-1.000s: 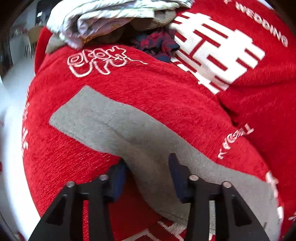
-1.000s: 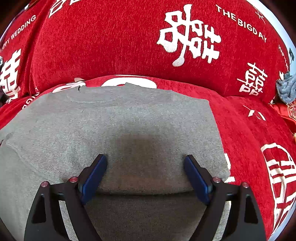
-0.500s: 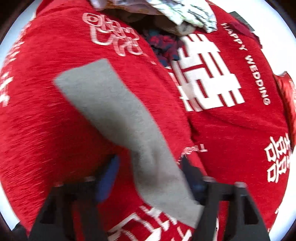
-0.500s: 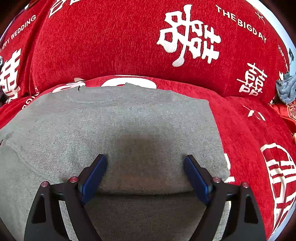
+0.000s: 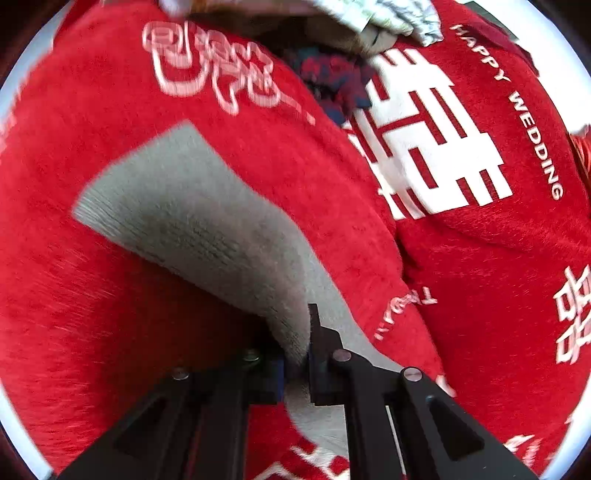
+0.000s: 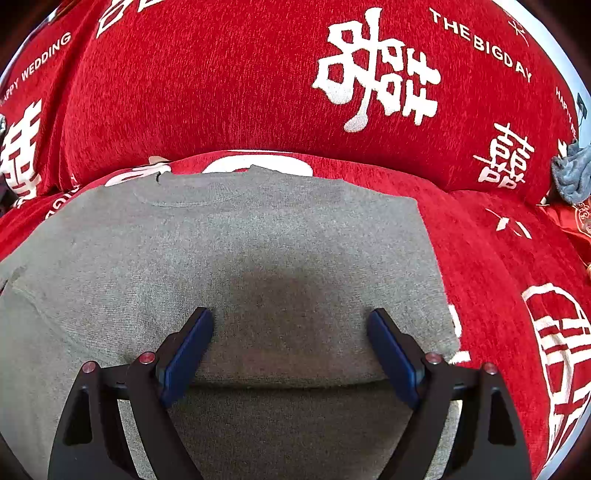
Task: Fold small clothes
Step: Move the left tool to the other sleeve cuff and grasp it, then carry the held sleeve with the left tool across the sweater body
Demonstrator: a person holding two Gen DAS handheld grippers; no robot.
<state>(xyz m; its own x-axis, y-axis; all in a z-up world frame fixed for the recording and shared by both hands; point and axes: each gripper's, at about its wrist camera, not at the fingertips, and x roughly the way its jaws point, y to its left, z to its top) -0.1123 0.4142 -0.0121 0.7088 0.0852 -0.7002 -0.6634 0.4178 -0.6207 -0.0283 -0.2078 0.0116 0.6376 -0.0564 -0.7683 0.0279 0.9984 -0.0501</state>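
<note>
A small grey sweater (image 6: 258, 251) lies flat on the red printed sofa cover, neckline away from me. Its right side shows a straight folded edge. My right gripper (image 6: 290, 325) is open, its blue pads resting on the sweater's body near a crosswise crease. In the left wrist view the sweater's grey sleeve (image 5: 192, 218) stretches away from me over the red cover. My left gripper (image 5: 295, 350) is shut on the sleeve, pinching it near the shoulder end and lifting it slightly.
A pile of other clothes (image 5: 351, 22), white, tan and a dark plaid piece (image 5: 332, 81), sits at the far end of the sofa. A grey rag (image 6: 570, 173) lies at the right edge. The sofa backrest (image 6: 258, 81) rises behind the sweater.
My left gripper was open over the sleeve, then swung and closed on it; the sleeve now bunches up between the pads. The right gripper has not moved.
</note>
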